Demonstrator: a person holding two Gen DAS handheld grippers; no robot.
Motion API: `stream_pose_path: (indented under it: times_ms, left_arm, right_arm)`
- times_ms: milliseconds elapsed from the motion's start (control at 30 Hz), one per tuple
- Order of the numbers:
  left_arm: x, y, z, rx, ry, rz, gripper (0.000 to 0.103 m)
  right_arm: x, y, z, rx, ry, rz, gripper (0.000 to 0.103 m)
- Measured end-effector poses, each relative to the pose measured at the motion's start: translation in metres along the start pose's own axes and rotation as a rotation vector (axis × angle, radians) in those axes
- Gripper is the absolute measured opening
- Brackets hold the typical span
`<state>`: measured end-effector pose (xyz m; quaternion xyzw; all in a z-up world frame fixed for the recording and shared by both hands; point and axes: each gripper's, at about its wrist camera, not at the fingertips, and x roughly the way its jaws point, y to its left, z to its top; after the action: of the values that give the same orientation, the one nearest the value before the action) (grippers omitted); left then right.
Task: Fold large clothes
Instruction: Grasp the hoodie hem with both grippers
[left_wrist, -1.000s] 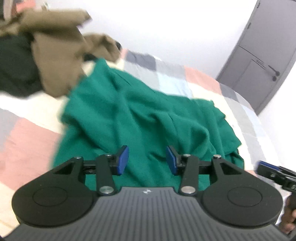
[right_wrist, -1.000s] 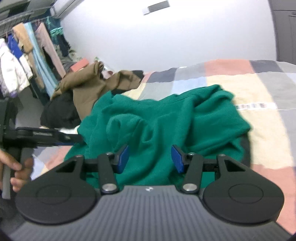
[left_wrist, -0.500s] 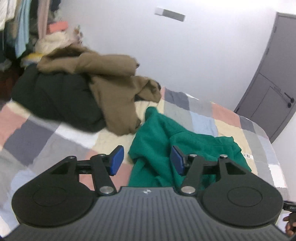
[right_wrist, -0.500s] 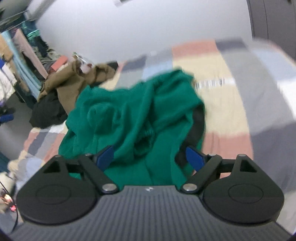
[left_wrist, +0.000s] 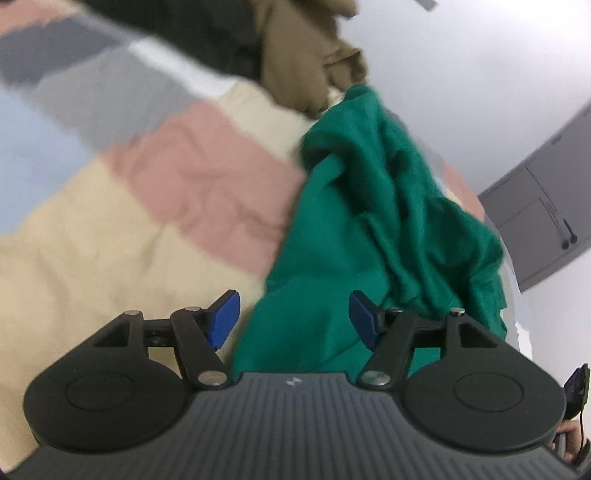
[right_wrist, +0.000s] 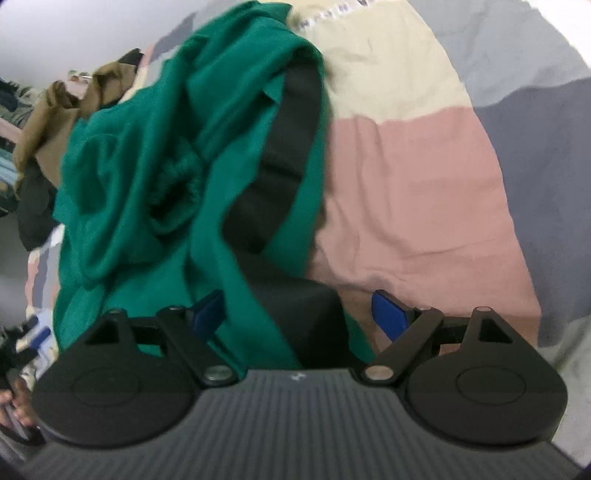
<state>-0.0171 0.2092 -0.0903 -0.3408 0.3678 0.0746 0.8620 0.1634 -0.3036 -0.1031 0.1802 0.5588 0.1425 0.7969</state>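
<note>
On the patchwork bedspread (left_wrist: 207, 192) lies the green garment (left_wrist: 373, 229), crumpled in a loose heap, with a black lining or panel (right_wrist: 284, 147) showing along its right side in the right wrist view. It looks like a soft, thick, rather light fabric that will sag and slide when lifted, so I judge it is best taken at an edge or hem near the person, one corner for each side, and not in the middle of the heap. A ribbed cuff or opening (right_wrist: 177, 192) sits in the folds. Beyond it, far to the left, a brown garment (left_wrist: 306, 62) lies over a dark one (left_wrist: 207, 40).

Jaws of the left gripper (left_wrist: 293, 321) have just been opening; they are now fairly wide, with the near green edge between them but not pressed. Those of the right gripper (right_wrist: 295, 317) have also just opened and stand wide over the green and black cloth, without clamping it.
</note>
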Motion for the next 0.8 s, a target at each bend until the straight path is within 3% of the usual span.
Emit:
stream_pose_path:
  times_ms: [100,167,333,500,600,667,800]
  left_arm:
    - [0.009,0.016,-0.019,-0.042,0.046,-0.02,0.071]
    - [0.009,0.023,-0.03,-0.067,0.068,-0.073,0.071]
    - [0.007,0.026,-0.056,-0.087,0.143,-0.193,0.072]
    - [-0.003,0.021,-0.073,-0.112,0.139,-0.329,0.072]
    - [0.001,0.021,-0.083,-0.126,0.141,-0.332,0.072]
    - [0.006,0.021,-0.087,-0.125,0.136,-0.329,0.072]
    - [0.015,0.016,-0.089,-0.124,0.138,-0.304,0.072]
  right_arm:
    - [0.009,0.001,-0.006,0.012,0.046,0.016,0.089]
    - [0.009,0.007,-0.011,0.005,0.08,0.038,0.089]
    - [0.003,0.03,-0.027,-0.123,0.121,0.026,0.089]
    - [-0.004,0.024,-0.028,-0.105,0.1,0.161,0.089]
    - [-0.01,0.03,-0.031,-0.168,0.064,0.251,0.089]
    - [-0.006,0.035,-0.034,-0.199,0.107,0.289,0.089]
    - [0.012,0.04,-0.031,-0.198,0.151,0.181,0.087]
